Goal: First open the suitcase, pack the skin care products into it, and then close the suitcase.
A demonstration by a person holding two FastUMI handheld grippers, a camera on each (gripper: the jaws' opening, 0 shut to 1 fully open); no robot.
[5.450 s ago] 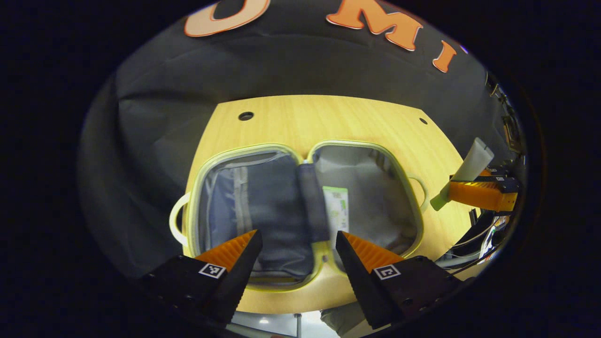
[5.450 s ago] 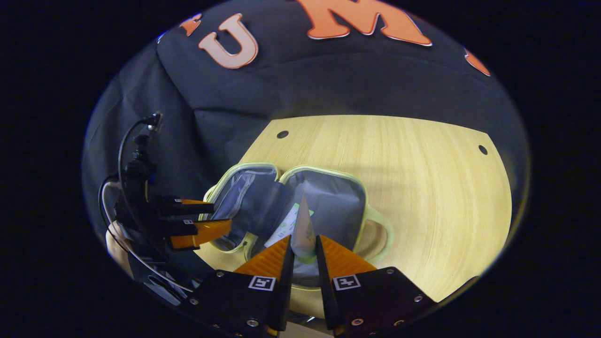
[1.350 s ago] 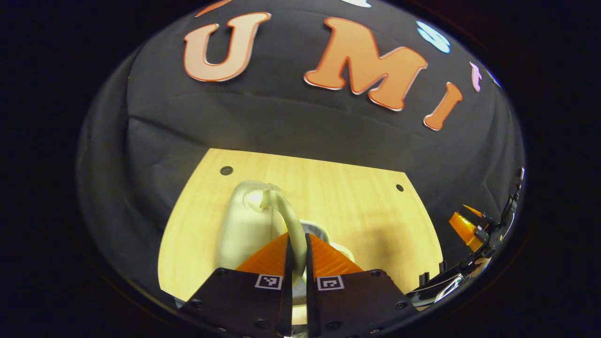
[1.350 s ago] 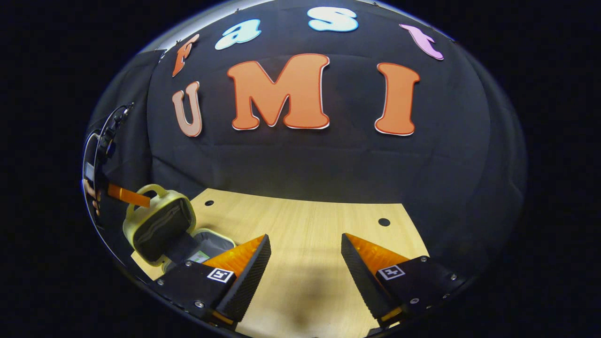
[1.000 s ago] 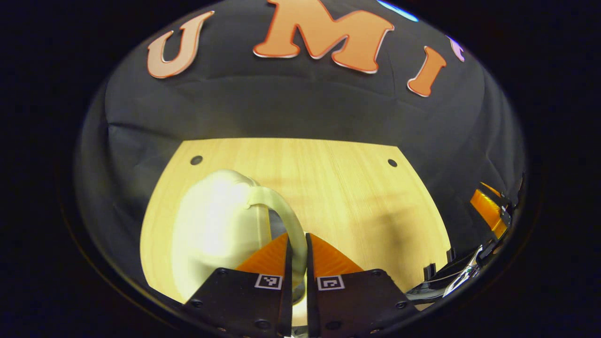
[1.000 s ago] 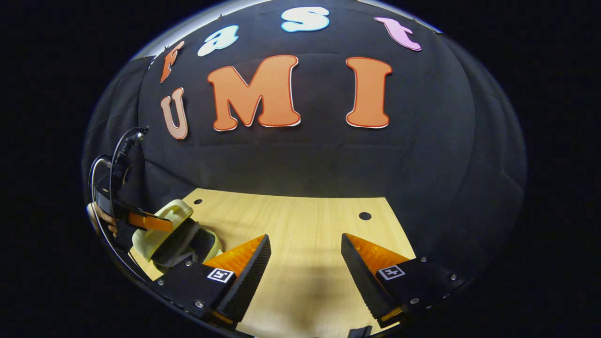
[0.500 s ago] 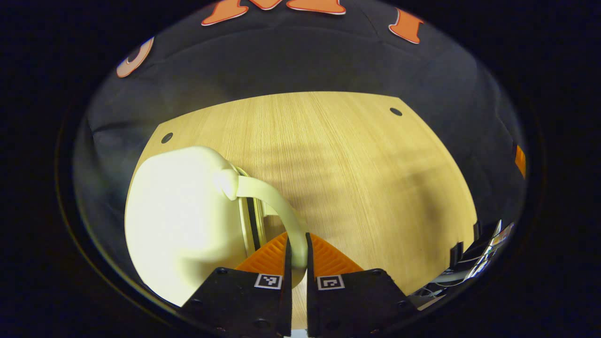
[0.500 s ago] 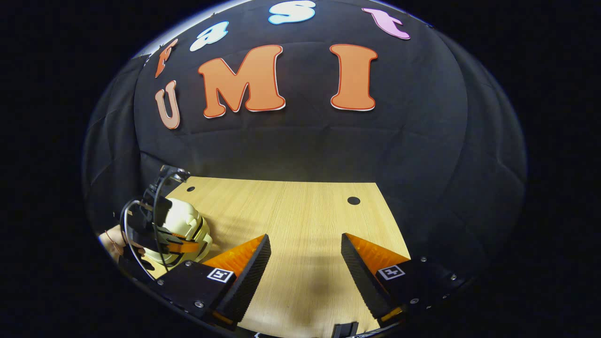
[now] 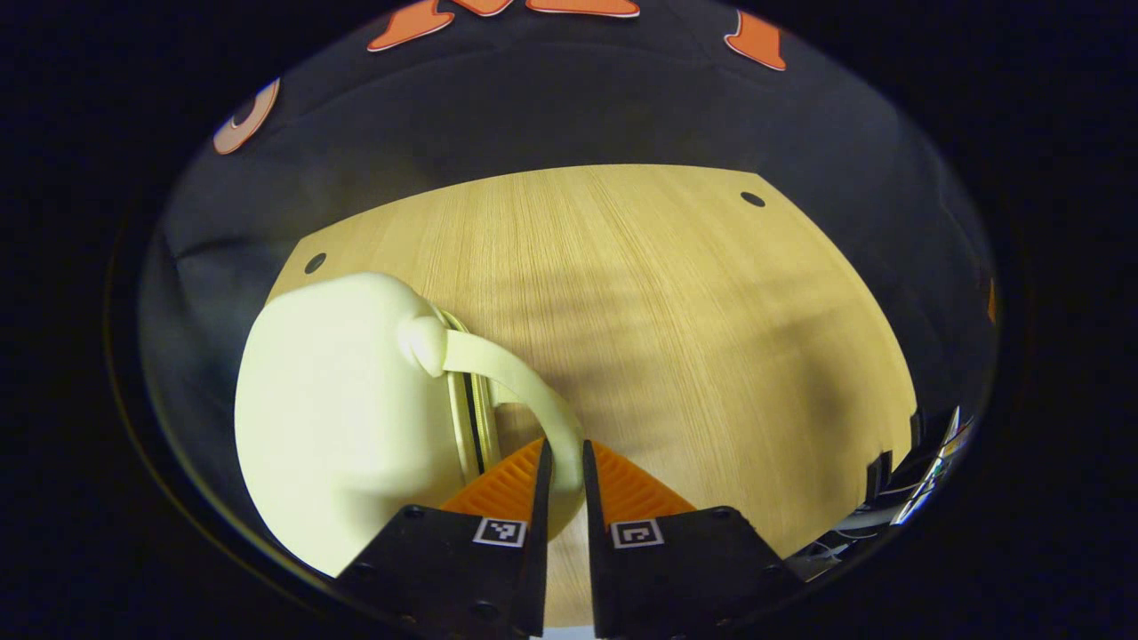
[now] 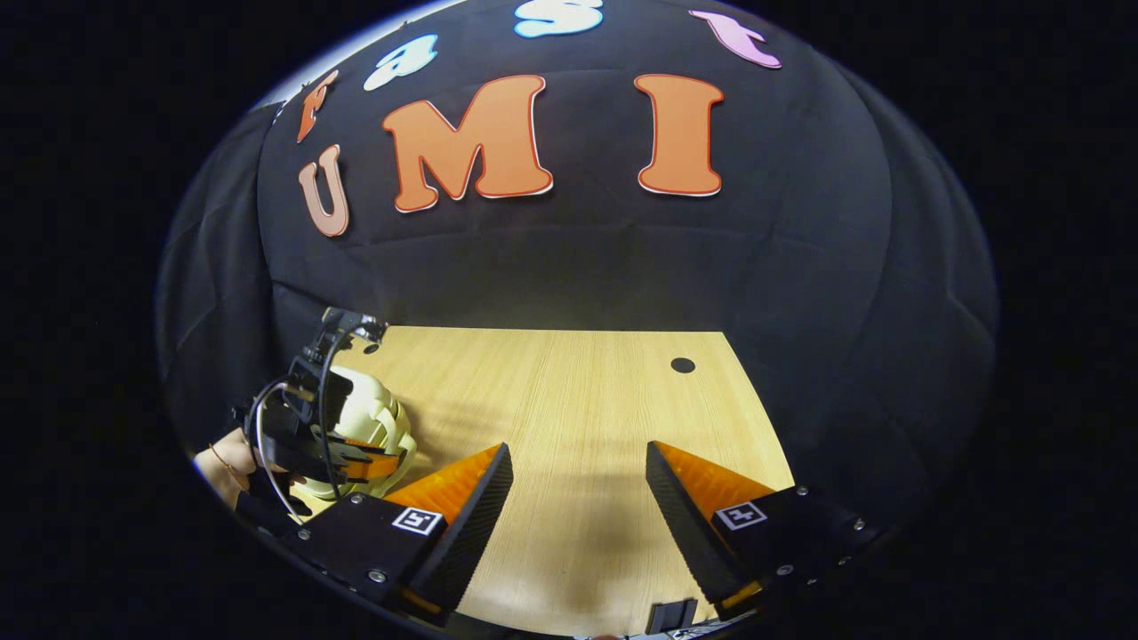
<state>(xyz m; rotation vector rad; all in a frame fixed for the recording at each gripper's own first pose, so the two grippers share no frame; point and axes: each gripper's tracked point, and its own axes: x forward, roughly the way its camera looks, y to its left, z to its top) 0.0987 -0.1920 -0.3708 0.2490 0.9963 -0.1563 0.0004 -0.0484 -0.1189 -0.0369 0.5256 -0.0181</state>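
Observation:
The pale yellow-green suitcase (image 9: 347,418) lies closed on the wooden table (image 9: 676,311), its two halves meeting at a dark seam. Its curved handle (image 9: 524,391) arches from the shell down between the fingers of my left gripper (image 9: 562,471), which is shut on it. In the right gripper view the same suitcase (image 10: 378,413) sits at the table's left edge, with the left gripper (image 10: 360,464) and a hand (image 10: 222,458) beside it. My right gripper (image 10: 578,498) hangs open over bare table, well to the right of the suitcase. The skin care products are hidden.
The table has small round holes near its far corners (image 9: 752,199) (image 10: 683,364). Black cloth walls close in behind and to the sides. Cables and gear (image 9: 916,484) sit past the table's right edge. Bare tabletop (image 10: 569,391) stretches right of the suitcase.
The left gripper, holding the handle, has swung the raised half down so the suitcase is closed. The right gripper let go of the tube it held earlier and pulled back, open.

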